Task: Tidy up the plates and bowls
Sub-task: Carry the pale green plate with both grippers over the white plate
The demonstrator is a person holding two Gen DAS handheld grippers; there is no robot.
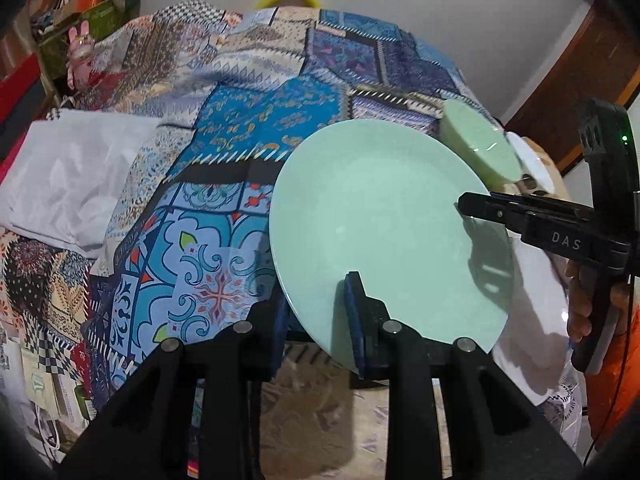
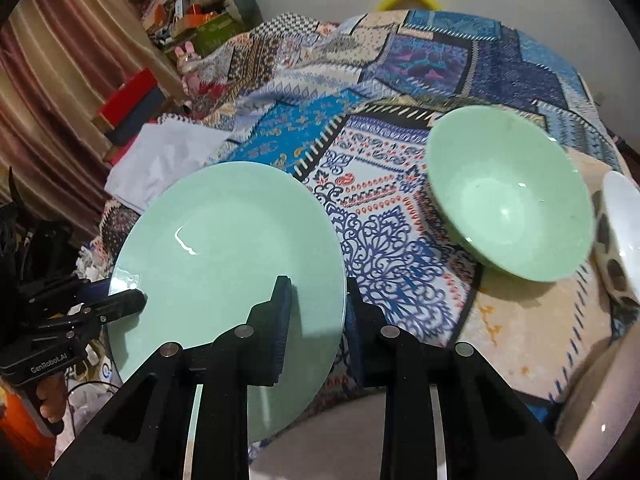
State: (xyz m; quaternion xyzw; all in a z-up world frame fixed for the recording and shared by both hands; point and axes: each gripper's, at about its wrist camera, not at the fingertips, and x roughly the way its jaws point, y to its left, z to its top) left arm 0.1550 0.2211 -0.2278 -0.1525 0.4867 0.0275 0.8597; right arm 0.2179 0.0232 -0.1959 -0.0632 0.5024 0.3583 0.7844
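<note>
A mint green plate (image 1: 380, 220) is held tilted above the patterned cloth. My left gripper (image 1: 318, 320) is shut on its near rim. My right gripper (image 2: 318, 320) is shut on the opposite rim of the same plate (image 2: 224, 248). Each gripper shows in the other's view, the right one (image 1: 464, 206) at the plate's right edge, the left one (image 2: 136, 300) at its left edge. A green bowl (image 2: 512, 196) sits on the cloth to the right and also shows in the left wrist view (image 1: 480, 140). A white bowl (image 2: 620, 232) stands just right of it.
The table carries a patchwork patterned cloth (image 2: 384, 216). A white plate (image 1: 536, 320) lies under the green plate's right side. A white cloth (image 1: 76, 176) lies at the left. Cluttered shelves (image 2: 192, 12) stand at the far left.
</note>
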